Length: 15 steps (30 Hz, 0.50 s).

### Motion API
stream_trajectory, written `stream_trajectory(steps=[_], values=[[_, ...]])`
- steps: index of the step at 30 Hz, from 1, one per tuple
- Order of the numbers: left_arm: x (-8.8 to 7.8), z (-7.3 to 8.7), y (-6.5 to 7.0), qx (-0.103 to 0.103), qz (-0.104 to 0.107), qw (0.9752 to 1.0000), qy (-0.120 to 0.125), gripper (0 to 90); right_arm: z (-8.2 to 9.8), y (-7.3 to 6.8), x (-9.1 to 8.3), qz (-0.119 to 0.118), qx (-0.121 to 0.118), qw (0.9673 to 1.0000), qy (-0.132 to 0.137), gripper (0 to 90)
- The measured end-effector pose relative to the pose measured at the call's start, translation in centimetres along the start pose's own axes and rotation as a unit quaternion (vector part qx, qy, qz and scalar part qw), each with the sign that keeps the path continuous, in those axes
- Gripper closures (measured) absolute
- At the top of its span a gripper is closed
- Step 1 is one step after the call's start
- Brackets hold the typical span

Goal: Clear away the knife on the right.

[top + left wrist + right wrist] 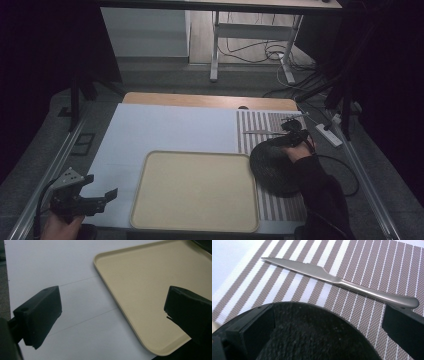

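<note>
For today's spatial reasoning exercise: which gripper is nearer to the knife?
Right. The right gripper hovers just beside the knife on the striped mat; the left gripper sits beyond the tray.

No legible text, label, brand, number or sign appears on any surface in the three views
</note>
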<state>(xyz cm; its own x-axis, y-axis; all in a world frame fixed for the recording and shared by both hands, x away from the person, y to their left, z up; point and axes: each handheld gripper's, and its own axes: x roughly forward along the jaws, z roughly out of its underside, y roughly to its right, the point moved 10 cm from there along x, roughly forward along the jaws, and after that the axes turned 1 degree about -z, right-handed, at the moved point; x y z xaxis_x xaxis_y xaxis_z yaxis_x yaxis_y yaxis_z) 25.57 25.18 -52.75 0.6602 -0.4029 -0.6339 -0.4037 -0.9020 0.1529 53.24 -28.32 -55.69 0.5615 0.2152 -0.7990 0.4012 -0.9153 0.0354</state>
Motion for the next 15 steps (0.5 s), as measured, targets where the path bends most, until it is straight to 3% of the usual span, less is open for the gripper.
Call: stream_trajectory(steps=[12, 15], values=[[0.0, 0.0, 0.0, -0.002, 0.002, 1.0, 0.001, 2.4, -1.0, 1.2, 1.2, 0.022, 0.002, 0.9997, -0.004, 0.0], [0.0, 0.0, 0.0, -0.001, 0.002, 1.0, 0.001, 2.4, -1.4, 1.9, 1.5, 0.033, -0.001, 0.9994, -0.008, 7.4]])
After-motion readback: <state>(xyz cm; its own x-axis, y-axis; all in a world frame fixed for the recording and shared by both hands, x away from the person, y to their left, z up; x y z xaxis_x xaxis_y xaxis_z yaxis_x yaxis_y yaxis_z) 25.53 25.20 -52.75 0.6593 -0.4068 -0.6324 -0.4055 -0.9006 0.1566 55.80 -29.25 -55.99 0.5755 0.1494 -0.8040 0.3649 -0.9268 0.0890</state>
